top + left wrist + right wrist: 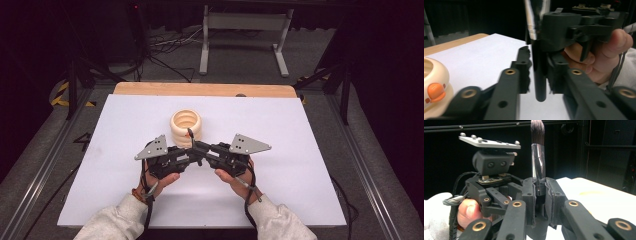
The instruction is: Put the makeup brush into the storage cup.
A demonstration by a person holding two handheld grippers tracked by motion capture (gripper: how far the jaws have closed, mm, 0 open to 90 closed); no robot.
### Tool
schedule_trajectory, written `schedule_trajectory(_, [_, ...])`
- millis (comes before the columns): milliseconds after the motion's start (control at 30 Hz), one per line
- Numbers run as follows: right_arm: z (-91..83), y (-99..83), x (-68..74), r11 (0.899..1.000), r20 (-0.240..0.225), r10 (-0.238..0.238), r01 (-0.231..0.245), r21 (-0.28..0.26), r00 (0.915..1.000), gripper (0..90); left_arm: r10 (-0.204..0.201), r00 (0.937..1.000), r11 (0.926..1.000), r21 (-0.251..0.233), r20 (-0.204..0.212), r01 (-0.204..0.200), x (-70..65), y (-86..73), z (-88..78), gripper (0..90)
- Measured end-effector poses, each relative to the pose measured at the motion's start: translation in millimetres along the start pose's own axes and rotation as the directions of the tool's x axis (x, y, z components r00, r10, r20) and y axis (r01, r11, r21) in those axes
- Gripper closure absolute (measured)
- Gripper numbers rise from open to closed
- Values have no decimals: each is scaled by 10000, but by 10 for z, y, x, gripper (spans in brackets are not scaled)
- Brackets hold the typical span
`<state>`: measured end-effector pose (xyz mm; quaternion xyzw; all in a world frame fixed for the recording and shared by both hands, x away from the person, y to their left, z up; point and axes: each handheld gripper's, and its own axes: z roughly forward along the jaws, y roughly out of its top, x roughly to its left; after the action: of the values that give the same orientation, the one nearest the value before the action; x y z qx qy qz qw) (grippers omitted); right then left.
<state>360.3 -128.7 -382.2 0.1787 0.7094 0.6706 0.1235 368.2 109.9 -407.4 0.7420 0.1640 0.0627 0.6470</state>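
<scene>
Right gripper point(540, 202) fingers pinch upright black-handled makeup brush point(538, 162); left gripper point(537, 75) fingers pinch same handle lower, just before cream stacked-ring holder point(186, 125) on white desk point(300, 165).

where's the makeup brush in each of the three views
High view: the makeup brush is at centre, where the two grippers meet, just in front of the cream holder.
Left gripper view: its black handle stands upright at centre, between the jaws, silver ferrule above.
Right gripper view: upright at centre, clamped between the jaws, bristles at the top edge.
Shared landmark: the white table sheet.
</scene>
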Motion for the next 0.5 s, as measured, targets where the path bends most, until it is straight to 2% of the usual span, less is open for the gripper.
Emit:
schedule_trajectory(233, [-24, -8, -4, 10000, -6, -28, 28, 13, 10000, 757, 339, 9987, 9990, 290, -389, -328, 2, 14, -24, 791])
schedule_trajectory(300, [-36, 7, 1, 9997, 162, -217, 215, 140, 9996, 723, 470, 9976, 9981, 430, -512, -448, 7, 19, -38, 791])
schedule_trajectory(500, [-127, 71, -16, 9992, 435, -409, 408, 26, 9982, 676, 572, 9949, 9962, 709, -828, -513, 41, 20, -75, 791])
